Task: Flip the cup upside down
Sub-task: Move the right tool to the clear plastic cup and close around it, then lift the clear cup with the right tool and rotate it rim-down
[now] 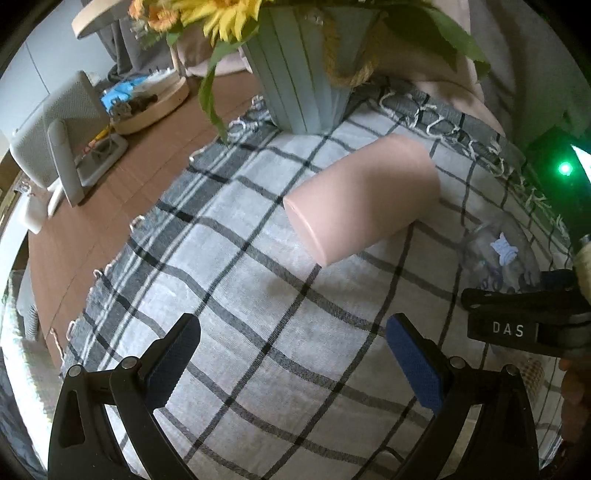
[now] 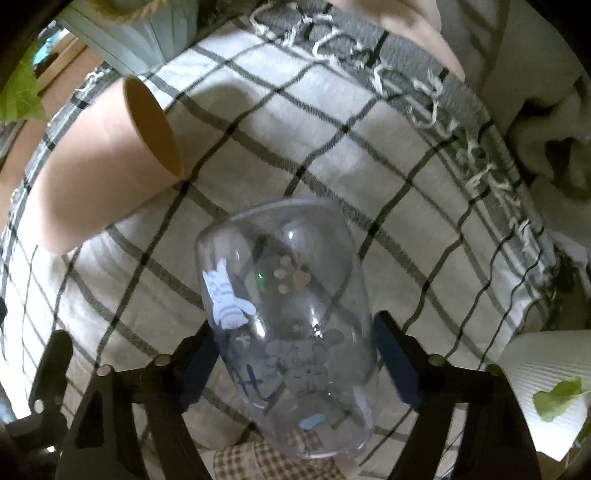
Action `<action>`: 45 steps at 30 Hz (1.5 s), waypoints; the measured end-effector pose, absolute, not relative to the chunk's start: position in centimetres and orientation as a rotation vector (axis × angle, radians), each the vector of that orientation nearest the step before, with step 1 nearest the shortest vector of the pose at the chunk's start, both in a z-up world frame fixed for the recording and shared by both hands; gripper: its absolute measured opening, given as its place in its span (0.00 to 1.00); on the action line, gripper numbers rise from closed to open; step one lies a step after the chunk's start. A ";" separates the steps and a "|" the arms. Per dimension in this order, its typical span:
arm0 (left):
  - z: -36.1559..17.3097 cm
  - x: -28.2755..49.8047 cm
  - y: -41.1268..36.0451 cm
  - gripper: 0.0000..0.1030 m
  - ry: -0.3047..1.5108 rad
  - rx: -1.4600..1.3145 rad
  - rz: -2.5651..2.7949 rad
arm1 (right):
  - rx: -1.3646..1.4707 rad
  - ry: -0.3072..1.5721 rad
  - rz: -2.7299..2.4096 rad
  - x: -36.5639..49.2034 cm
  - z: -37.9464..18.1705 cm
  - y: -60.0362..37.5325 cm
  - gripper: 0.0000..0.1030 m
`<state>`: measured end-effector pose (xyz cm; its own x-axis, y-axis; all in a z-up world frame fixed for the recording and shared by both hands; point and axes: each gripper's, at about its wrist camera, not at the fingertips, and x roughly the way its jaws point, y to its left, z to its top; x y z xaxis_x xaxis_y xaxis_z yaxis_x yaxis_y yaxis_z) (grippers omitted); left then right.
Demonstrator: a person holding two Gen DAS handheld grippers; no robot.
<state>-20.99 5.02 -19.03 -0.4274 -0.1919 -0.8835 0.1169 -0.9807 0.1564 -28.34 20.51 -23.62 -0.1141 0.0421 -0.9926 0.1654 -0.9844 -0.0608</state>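
Only legible writing I can find: "DAS" in white on the black body of the right claw (image 1: 517, 328), seen at the right edge of the left wrist view. Right claw (image 2: 295, 365) has its jaws closed against the sides of the clear cup (image 2: 288, 325), blue pads pressing on either flank; cup is printed with cartoon figures, pale blue animal and paw marks, no readable text. Cup sits between the fingers with its closed base toward the top of the frame, over the checked cloth (image 2: 332, 147). Left claw (image 1: 291, 354) is wide, nothing between its blue pads (image 1: 413, 365), held above the cloth (image 1: 258, 295). Pink cup (image 1: 362, 192) lies on its side on the cloth, just ahead of the left claw, its open mouth (image 2: 151, 125) facing the right wrist view. Behind it, a pale blue slatted planter (image 1: 303, 81) with yellow flowers (image 1: 221, 18) stands on the cloth. Brown table (image 1: 122, 177) beyond carries a round wooden tray (image 1: 155, 107).
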 end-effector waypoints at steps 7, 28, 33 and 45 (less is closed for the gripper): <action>-17.1 -21.0 4.4 0.99 -0.166 1.543 -2.562 | 2.038 0.149 -2.330 -27.7 -21.3 21.2 0.74; -9.4 -17.8 -5.8 0.99 -0.506 1.589 -2.883 | 1.677 -0.597 -2.926 -13.0 -11.3 13.3 0.74; -10.7 -17.4 -8.5 0.99 -0.588 1.638 -2.845 | 1.720 -0.828 -2.834 -11.5 -15.4 9.2 0.74; -15.8 -18.6 -12.7 0.99 -0.651 1.780 -2.678 | 1.848 -0.987 -2.690 -12.6 -23.0 3.4 0.72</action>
